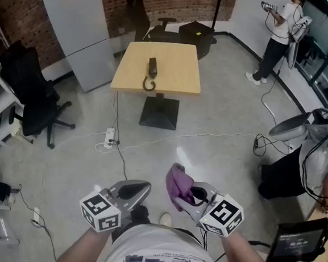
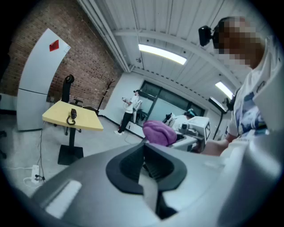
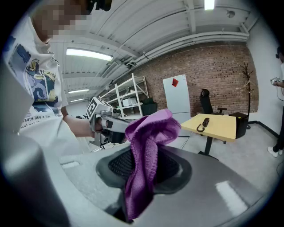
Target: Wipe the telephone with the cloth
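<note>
Right claw (image 1: 188, 193): jaws clamped on purple cloth (image 1: 177, 184), which bunches above tips and hangs down between pads. Left claw (image 1: 140, 188): jaws pressed fully together, nothing between them. Both claws low before my torso, side by side. Farther out: white power strip (image 1: 110, 137) and cables on floor. Beyond: yellow table (image 1: 178, 72) on black pedestal. Telephone (image 1: 152, 68) lies on top, left of centre, cord curled at near end, well apart from both claws. Farthest: white panel (image 1: 82, 23) against brick wall, person (image 1: 277, 37) standing at right.

cord (image 1: 149, 86), perhaps, just before telephone (image 1: 152, 67) on table (image 1: 180, 72); cloth (image 1: 178, 186) in right tool (image 1: 188, 195) nearer
</note>
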Available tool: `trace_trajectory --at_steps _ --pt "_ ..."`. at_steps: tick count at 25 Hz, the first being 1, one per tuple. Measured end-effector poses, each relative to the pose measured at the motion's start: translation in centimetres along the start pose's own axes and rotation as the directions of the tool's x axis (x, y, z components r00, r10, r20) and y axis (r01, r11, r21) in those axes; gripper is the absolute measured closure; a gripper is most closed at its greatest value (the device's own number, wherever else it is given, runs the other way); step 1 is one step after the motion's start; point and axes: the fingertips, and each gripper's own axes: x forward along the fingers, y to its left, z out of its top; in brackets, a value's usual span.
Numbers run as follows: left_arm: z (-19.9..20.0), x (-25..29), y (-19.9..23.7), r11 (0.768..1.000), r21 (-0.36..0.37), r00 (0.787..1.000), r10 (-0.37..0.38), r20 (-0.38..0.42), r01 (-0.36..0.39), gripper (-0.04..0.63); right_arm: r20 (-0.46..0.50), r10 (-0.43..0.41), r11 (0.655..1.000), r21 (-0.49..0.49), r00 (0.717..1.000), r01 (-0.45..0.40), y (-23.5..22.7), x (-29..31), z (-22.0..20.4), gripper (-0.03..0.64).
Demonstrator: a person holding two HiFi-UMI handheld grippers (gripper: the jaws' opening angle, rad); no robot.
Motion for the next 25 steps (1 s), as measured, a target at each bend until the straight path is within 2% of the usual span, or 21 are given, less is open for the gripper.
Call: trace_trajectory --at_steps 4,11,21,25 --pt "-1.4 0.7 -1.3 1.0 0.0 1.0 0.01 -0.016 -0.01 0.592 0.007 0.008 1.0 -0.003 1.0 -0.008 0.4 -1.4 -1.0 0.509" --pt "-0.7 1.6 -2.8 0.999 0.034 1.0 0.009 -0.005 -0.009 0.592 0.031 0.001 1.0 0.0 1.0 -0.001 0.3 -2.7 -1.6 0.509" --pt "-0.7 2.2 -2.8 0.999 0.033 1.0 0.012 -0.011 -0.012 0.592 0.034 0.002 1.0 0.025 0.999 -0.003 -0.1 -3.3 -2.3 0.508" --pt "-0.4 1.9 -2.0 1.0 0.008 1.0 0.016 -0.006 -0.016 0.592 0.017 0.001 0.999 0.05 1.0 -0.002 -0.5 -2.5 -2.4 0.508"
